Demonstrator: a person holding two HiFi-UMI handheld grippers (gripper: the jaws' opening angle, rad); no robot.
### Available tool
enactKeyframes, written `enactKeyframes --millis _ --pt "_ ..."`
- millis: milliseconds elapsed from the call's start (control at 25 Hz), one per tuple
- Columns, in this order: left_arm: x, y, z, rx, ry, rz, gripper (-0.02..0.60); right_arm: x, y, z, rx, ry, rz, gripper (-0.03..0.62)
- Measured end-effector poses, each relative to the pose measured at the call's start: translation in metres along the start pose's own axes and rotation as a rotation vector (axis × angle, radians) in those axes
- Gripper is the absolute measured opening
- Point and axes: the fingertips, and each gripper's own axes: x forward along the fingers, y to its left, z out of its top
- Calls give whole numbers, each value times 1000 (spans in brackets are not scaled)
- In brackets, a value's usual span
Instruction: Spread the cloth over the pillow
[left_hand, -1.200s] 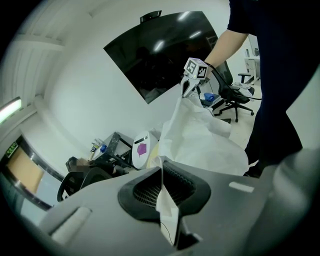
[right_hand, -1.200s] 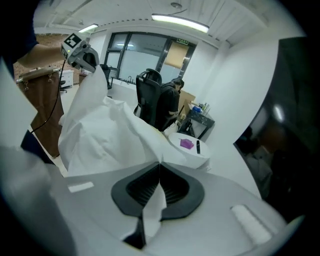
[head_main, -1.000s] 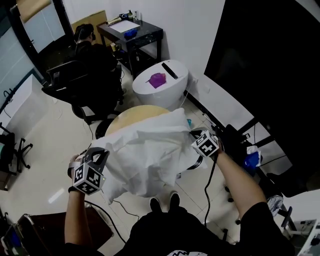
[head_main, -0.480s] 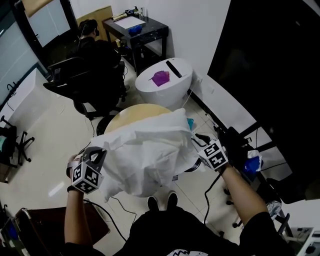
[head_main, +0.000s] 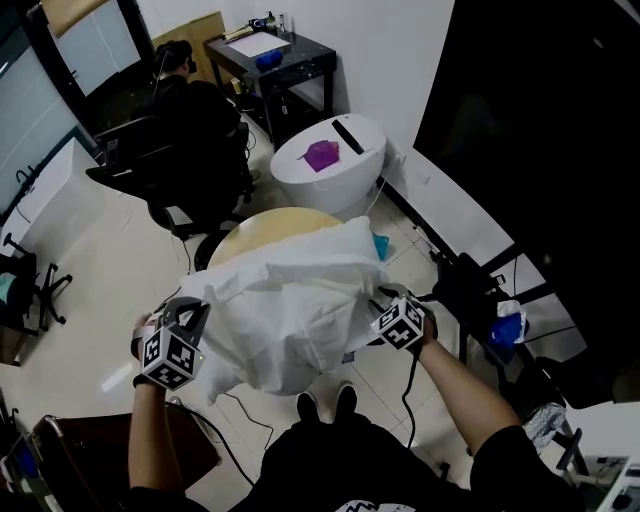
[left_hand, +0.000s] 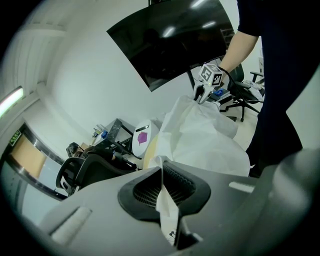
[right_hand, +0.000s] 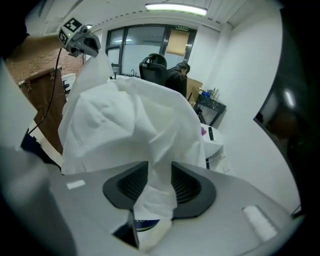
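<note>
The left tool (left_hand: 162, 187) pinches the cloth (head_main: 290, 300); the right tool (right_hand: 159, 185), its jaws just opening around it, may drop that edge crumpled.

The cloth (head_main: 290, 320) covers nearly all of the round counter (head_main: 262, 228); only its far arc shows. White on white, I cannot tell where the cloth ends and the pillow begins. In the head view my right tool (head_main: 388, 308) loses its tips behind the cloth's edge. Its jaws have just been opening, and the fold hanging between them hides most of a blue-and-white thing (right_hand: 146, 224) that I cannot identify. The small mark (left_hand: 172, 233) on the strip pinched in my left tool (left_hand: 164, 175) is too small to read. The purple thing (head_main: 322, 155) is too small to name.
</note>
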Motion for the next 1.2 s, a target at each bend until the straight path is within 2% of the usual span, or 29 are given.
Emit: enactKeyframes --millis 160,280,360,480,680,760,960,1200 --pt "-2 -1 -2 -7 8 4 0 4 -2 -6 -5 11 -13 133" --pt "-5 -2 -4 -16 13 7 0 -2 -6 -7 1 -4 -28 47" --pt "-8 -1 -6 -13 17 13 0 -11 -9 -4 0 -21 -41 24" --pt "-14 1 -8 -16 24 24 0 -32 -15 4 -11 -60 -55 18" --pt "-25 5 -14 -28 33 46 0 -66 -16 11 -115 -103 -28 18" --pt "-29 5 -14 -35 37 51 0 -77 -23 9 -113 -113 -31 17" --pt "-36 8 -11 -27 32 76 0 -105 -52 17 -67 -155 -101 11" --pt "-62 23 -9 -7 42 146 0 -148 -85 56 -51 -270 -193 11"
